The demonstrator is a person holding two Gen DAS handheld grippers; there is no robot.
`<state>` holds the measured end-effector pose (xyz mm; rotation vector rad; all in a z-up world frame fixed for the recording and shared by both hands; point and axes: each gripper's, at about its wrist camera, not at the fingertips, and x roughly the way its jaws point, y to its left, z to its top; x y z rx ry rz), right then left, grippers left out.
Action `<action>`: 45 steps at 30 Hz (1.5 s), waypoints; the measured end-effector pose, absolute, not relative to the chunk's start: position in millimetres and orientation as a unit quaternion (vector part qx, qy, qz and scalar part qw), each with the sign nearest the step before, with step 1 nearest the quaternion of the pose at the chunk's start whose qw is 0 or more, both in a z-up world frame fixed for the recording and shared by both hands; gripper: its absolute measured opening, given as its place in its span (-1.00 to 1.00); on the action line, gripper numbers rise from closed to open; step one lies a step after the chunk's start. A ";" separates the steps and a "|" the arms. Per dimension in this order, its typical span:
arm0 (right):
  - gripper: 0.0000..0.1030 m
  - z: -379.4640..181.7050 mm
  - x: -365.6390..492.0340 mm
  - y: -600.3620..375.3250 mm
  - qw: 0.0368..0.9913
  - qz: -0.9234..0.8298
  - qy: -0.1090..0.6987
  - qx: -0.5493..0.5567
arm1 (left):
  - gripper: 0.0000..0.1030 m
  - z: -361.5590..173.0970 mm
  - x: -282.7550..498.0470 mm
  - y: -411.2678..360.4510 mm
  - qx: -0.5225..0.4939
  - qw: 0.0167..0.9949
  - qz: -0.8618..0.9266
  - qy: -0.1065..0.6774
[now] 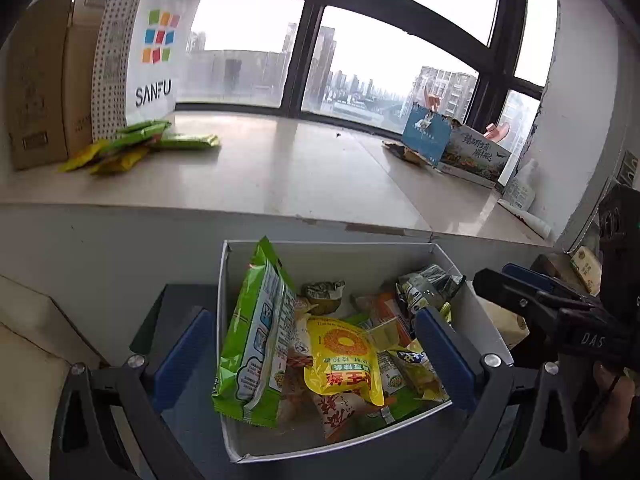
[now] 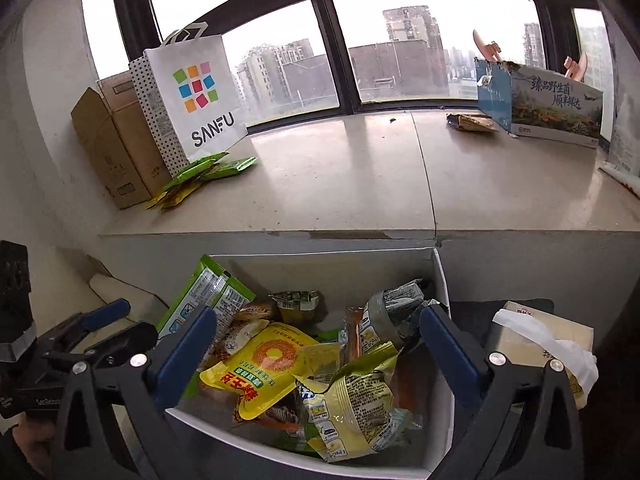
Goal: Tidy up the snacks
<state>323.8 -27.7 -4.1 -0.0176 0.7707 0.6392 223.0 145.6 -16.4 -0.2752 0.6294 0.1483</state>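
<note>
A white box [image 1: 460,272] full of mixed snack packets sits below the windowsill; it also shows in the right wrist view [image 2: 440,280]. A tall green bag [image 1: 256,344] leans at its left, and a yellow packet [image 1: 344,360] lies in the middle, also seen in the right wrist view [image 2: 264,364]. My left gripper [image 1: 316,344] is open and empty above the box. My right gripper [image 2: 320,344] is open and empty above it too; in the left wrist view it [image 1: 520,292] sits at the right. Several green and yellow packets [image 1: 136,144] lie on the sill.
On the sill [image 1: 300,168] stand cardboard boxes [image 1: 44,92] and a white SANFU bag [image 1: 148,52] at the left, and a printed carton [image 1: 460,148] at the right. A tissue box [image 2: 548,344] sits right of the snack box.
</note>
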 end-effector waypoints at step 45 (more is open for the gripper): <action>1.00 51.1 51.0 -166.3 0.925 0.255 0.282 -0.020 | 1.00 34.3 -6.5 15.5 -0.093 0.952 0.007 0.292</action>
